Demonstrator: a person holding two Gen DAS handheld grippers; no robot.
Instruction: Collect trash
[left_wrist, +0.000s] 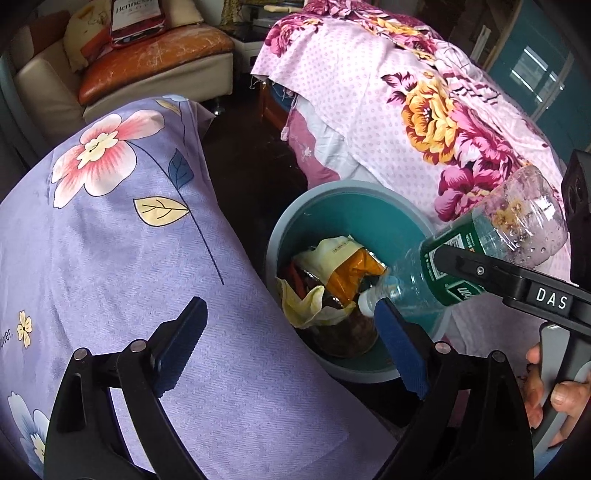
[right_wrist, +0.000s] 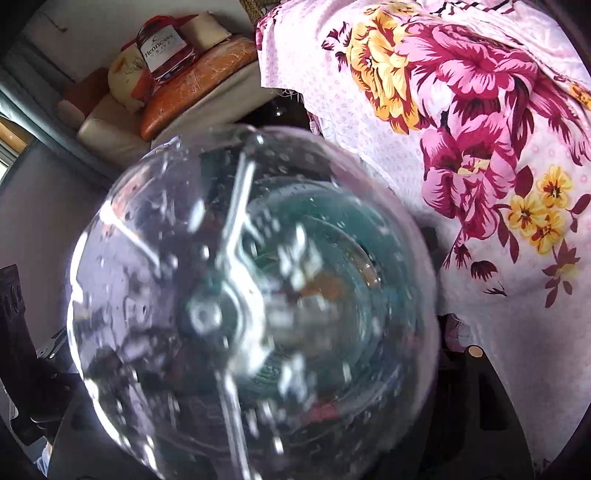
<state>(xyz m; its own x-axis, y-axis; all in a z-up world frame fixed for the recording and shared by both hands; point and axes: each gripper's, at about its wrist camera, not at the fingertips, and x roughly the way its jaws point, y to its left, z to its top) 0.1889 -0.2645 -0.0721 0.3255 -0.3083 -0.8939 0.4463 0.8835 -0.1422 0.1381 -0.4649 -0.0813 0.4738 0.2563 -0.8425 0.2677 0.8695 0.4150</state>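
A clear plastic bottle (left_wrist: 480, 247) with a green label and white cap is held neck-down over the teal trash bin (left_wrist: 351, 206). My right gripper (left_wrist: 454, 266) is shut on the bottle at its label. In the right wrist view the bottle's base (right_wrist: 255, 302) fills the middle and hides the fingers. The bin holds crumpled wrappers (left_wrist: 332, 280), yellow, orange and brown. My left gripper (left_wrist: 291, 350) is open and empty, low over the lilac cloth and the bin's near rim.
A lilac flowered cloth (left_wrist: 110, 240) covers a surface at left. A pink flowered cloth (left_wrist: 424, 110) covers the table at right, and also shows in the right wrist view (right_wrist: 480, 129). An orange-cushioned sofa (left_wrist: 147, 55) with a Hennessy box (left_wrist: 136, 18) stands behind. Dark floor lies between.
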